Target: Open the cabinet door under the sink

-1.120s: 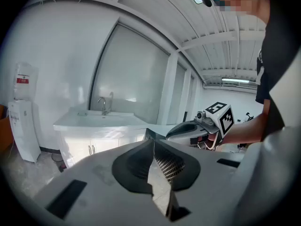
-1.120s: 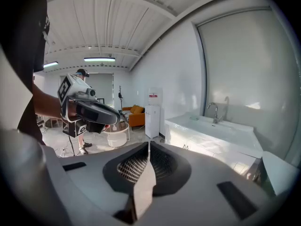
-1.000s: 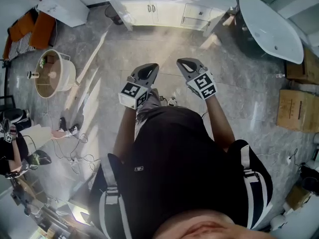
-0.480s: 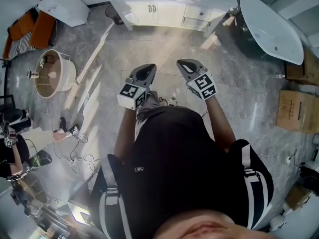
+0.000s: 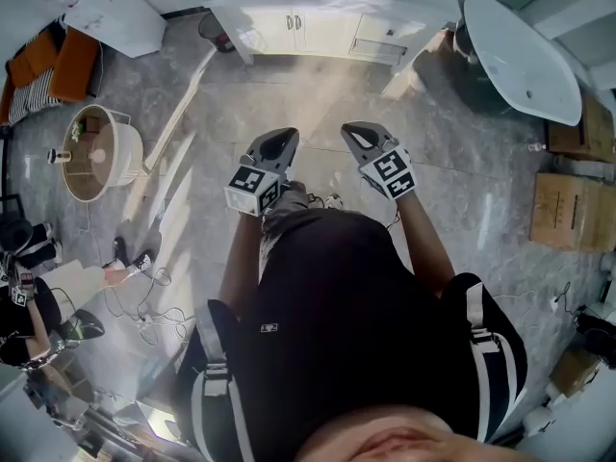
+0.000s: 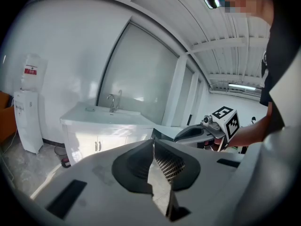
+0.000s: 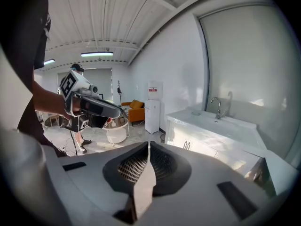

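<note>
The white sink cabinet stands against the far wall, several steps across the floor from me. Its two doors with paired handles are closed. The left gripper view shows those doors below a faucet; in the right gripper view the doors sit at the right. My left gripper and right gripper are held side by side at waist height, pointing toward the cabinet. Both are shut with nothing between the jaws: left gripper, right gripper.
A white bathtub lies at the far right, with cardboard boxes nearer. A round white stand, a water dispenser and an orange sofa are on the left. Cables trail near another person. A bin sits beside the cabinet.
The head view has shifted slightly, as if I edged forward. Both grippers stay shut and held in the same pose.
</note>
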Demonstrator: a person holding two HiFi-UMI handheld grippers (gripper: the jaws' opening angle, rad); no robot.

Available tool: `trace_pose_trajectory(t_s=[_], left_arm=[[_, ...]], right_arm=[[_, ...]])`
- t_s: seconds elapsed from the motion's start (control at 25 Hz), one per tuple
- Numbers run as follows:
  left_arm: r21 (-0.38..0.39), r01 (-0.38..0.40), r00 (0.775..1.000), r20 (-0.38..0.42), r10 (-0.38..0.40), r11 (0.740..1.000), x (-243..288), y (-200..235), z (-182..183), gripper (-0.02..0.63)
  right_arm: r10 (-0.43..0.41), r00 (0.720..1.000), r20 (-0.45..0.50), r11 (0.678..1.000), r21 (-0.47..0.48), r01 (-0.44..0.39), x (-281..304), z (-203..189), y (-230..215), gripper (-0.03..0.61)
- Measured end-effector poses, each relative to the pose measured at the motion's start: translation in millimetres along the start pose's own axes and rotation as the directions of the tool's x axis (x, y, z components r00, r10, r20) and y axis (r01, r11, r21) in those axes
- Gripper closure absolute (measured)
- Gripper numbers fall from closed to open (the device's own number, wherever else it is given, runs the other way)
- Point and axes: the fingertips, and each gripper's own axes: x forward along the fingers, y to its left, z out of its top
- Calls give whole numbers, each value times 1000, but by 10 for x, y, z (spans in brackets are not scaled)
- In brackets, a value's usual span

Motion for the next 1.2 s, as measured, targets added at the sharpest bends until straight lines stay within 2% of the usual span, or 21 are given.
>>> trace_pose_trajectory(t_s=[0.64,1.0,1.2], left_arm=[[-84,4,1000,2,-4,996,-35,1468,181,594],[-52,66,997,-22,-67,996,50,1883,309,594],[-25,87,996,-34,-88,996,89,2022,333,594]], right_arm=[[-31,993,-116,999,-40,27,1186,345,-217,509],[-77,989,-123,997,3,78,1592,464,-287,509],[-75,990,-124,997,2,75,1829,503,-291,509]])
